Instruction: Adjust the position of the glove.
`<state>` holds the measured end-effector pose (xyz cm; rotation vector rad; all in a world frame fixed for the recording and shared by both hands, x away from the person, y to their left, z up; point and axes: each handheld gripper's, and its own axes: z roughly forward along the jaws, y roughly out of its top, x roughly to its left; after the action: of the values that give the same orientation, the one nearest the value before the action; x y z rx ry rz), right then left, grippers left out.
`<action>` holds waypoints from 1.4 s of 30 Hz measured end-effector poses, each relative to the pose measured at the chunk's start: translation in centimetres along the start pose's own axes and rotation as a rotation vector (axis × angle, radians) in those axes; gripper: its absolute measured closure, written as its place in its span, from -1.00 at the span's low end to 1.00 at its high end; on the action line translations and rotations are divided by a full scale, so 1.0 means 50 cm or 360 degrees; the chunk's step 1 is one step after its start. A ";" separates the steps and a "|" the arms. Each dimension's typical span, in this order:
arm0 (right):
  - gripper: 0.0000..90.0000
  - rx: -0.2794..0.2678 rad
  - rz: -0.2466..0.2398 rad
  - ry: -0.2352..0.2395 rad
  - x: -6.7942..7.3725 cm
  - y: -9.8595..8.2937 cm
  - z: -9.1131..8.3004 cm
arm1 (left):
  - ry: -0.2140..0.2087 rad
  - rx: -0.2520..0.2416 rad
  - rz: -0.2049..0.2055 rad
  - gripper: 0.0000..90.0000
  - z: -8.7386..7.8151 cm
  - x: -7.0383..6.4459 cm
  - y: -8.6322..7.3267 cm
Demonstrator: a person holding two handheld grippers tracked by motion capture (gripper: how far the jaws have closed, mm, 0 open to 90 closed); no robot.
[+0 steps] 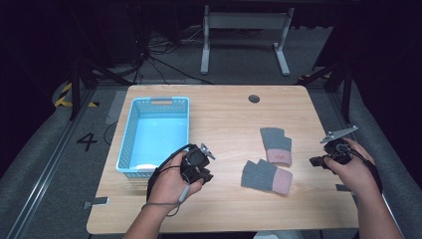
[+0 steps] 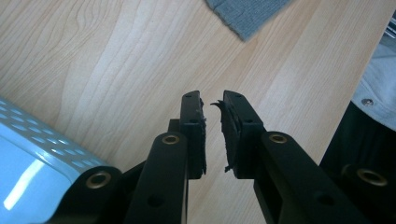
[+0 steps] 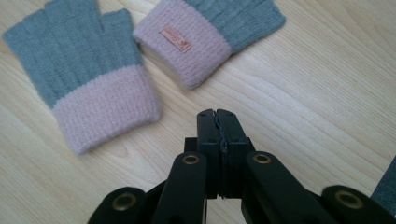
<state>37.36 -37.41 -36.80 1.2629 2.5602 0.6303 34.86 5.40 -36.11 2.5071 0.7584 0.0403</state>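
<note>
Gloves, two fingerless knitted ones in grey with pink cuffs, lying flat on the pale wooden table (image 1: pixel 224 114), right of centre and well apart from the light blue perforated plastic basket (image 1: pixel 130 129) at the left. Near glove (image 1: pixel 266 176) set with long axis roughly across the table, grey finger stubs toward the left, pink cuff toward the right. Far glove (image 1: pixel 276 144) lying just beyond it, close but whether touching cannot be told; long axis running away from the person, finger stubs at the far end, cuff at the near end, small tan label on that cuff.

Probably light, soft and limp: likely to sag and fold when lifted, not slippery, not fragile. Best taken by a pinch on the thick ribbed cuff edge, where the doubled knit gives the pads something to bite; a pinch on the thin finger stubs looks less sure.

Left gripper (image 1: pixel 198 164) held low between basket and near glove, jaws parted by a narrow gap, nothing between them. Right gripper (image 1: pixel 331 152) hovering at the table's right edge, aimed at the cuffs, jaws pressed together, empty.
</note>
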 end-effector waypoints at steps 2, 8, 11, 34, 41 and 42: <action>0.99 -0.0004 -0.0007 0.0001 0.003 0.000 -0.001 | -0.0005 -0.0002 -0.0008 0.80 0.000 -0.001 0.001; 0.99 -0.0014 -0.0037 0.0023 0.014 0.002 -0.007 | -0.0041 0.0002 0.0009 0.88 0.001 -0.001 0.004; 0.99 -0.0013 -0.0050 0.0034 0.017 0.003 -0.004 | -0.0040 0.0026 0.0009 1.00 0.003 -0.001 0.005; 0.99 0.0005 -0.0071 0.0130 0.038 0.002 0.017 | -0.0109 -0.0034 0.0059 1.00 0.050 -0.029 0.041; 1.00 0.0015 -0.0111 0.0168 0.063 0.011 0.041 | -0.0107 -0.0031 0.0054 1.00 0.048 -0.025 0.038; 1.00 0.0011 -0.0125 0.0169 0.067 0.013 0.044 | -0.0106 -0.0034 0.0054 1.00 0.046 -0.024 0.037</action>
<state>36.60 -33.77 -38.44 1.1539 2.6849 0.6910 35.21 2.36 -37.07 2.4881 0.6855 -0.0232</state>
